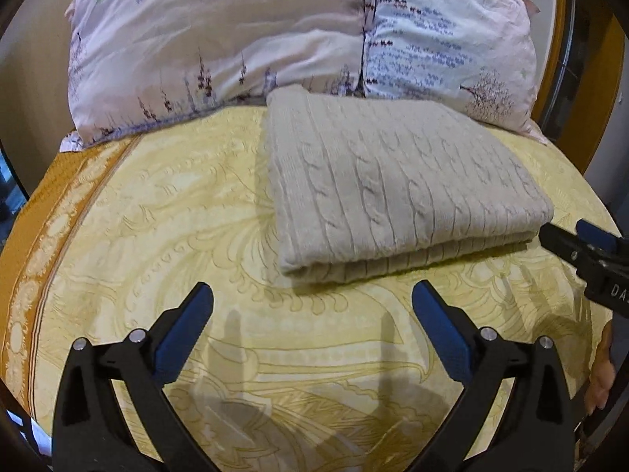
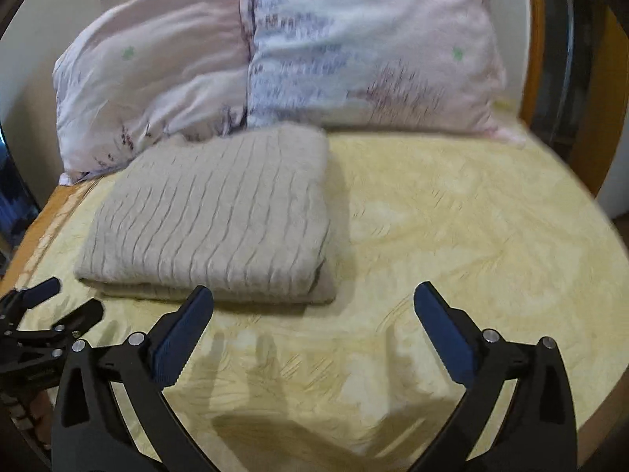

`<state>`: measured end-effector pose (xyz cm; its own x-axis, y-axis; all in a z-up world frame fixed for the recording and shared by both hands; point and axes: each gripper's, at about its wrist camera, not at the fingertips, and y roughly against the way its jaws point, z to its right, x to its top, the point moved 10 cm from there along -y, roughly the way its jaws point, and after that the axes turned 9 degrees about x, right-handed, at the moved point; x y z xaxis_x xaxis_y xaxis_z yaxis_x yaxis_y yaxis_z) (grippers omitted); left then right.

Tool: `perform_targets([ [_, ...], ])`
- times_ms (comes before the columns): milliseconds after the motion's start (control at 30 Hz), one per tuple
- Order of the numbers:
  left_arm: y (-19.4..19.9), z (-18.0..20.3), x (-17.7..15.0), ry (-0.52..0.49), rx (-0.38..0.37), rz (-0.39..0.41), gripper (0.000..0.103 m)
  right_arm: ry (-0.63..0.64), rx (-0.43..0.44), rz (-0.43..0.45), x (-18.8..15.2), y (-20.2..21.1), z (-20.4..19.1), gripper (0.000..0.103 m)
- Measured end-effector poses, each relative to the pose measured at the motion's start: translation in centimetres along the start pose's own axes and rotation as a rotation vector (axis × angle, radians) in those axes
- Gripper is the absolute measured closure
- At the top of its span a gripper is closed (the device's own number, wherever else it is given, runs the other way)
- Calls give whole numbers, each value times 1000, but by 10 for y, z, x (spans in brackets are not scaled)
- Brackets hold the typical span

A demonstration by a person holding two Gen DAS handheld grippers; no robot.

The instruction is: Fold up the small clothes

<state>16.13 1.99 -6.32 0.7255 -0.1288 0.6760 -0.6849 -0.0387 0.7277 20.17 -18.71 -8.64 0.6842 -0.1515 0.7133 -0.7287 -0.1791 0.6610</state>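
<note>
The beige cable-knit sweater (image 1: 393,185) lay folded into a thick rectangle on the yellow patterned bedspread (image 1: 177,216), its far edge against the floral pillow (image 1: 275,31) at twelve o'clock. Judging by its stacked layers, the fold looked finished or nearly so. The risk now would be a finger catching the near hem and dragging the top layer open, since soft knit slides easily on itself. The left gripper (image 1: 312,303) hovered just short of the sweater's six o'clock edge, fingers spread wide and empty. The right gripper (image 2: 313,303) hung over bare bedspread at the sweater's four o'clock corner, its fingers likewise apart, holding nothing. Both pointed toward the pillow, low over the bed and near each other.
</note>
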Motion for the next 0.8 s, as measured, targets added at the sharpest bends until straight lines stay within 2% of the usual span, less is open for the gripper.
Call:
perform_targets([
  [100, -4, 4, -4, -19, 19, -14, 2, -13, 16, -41, -9, -9, -3, 1],
  [300, -14, 6, -9, -17, 33, -59, 2, 88, -19, -82, -21, -21, -22, 1],
  [433, -19, 4, -12, -8, 36, -84, 2, 105, -24, -100, -25, -26, -26, 1],
  [800, -23, 3, -9, -12, 36, -69, 2, 111, -18, -159, -30, -33, -30, 1],
])
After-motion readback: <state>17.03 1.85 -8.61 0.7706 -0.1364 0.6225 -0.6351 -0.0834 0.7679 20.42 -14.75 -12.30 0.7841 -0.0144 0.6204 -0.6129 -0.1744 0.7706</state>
